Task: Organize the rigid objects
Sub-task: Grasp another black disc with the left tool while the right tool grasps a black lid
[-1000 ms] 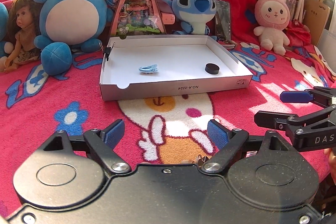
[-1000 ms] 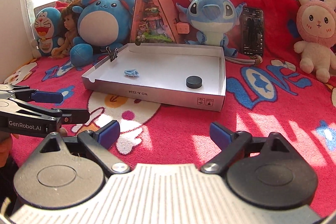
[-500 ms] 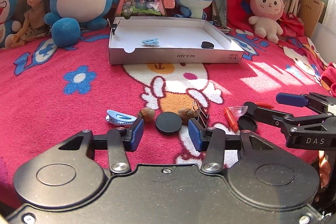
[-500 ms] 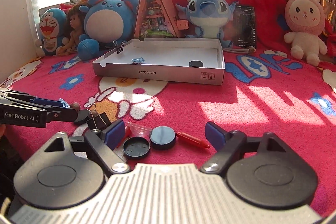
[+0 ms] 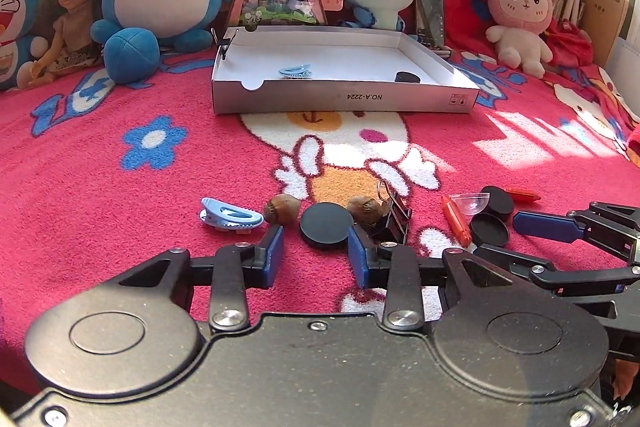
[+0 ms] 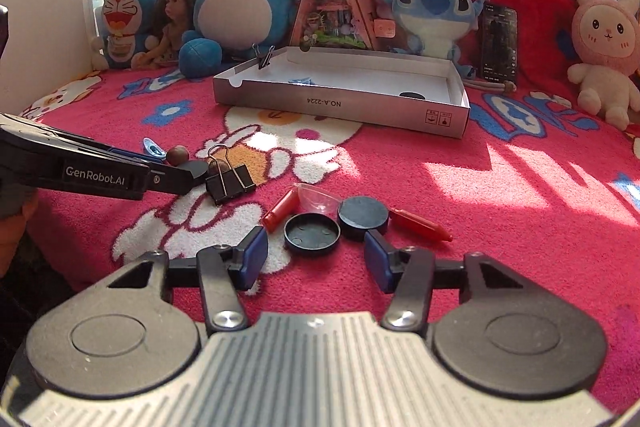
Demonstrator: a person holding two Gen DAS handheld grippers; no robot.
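Where box (image 5: 344,98) sits, clip (image 5: 295,71), disc (image 5: 407,77) inside

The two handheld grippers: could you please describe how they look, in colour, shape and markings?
Both are black, with two round discs, silver screws and blue pads on the fingers. The left gripper has a smooth black body and "GenRobot.AI" on its side; the right gripper has a ribbed grey body and "DAS" lettering.
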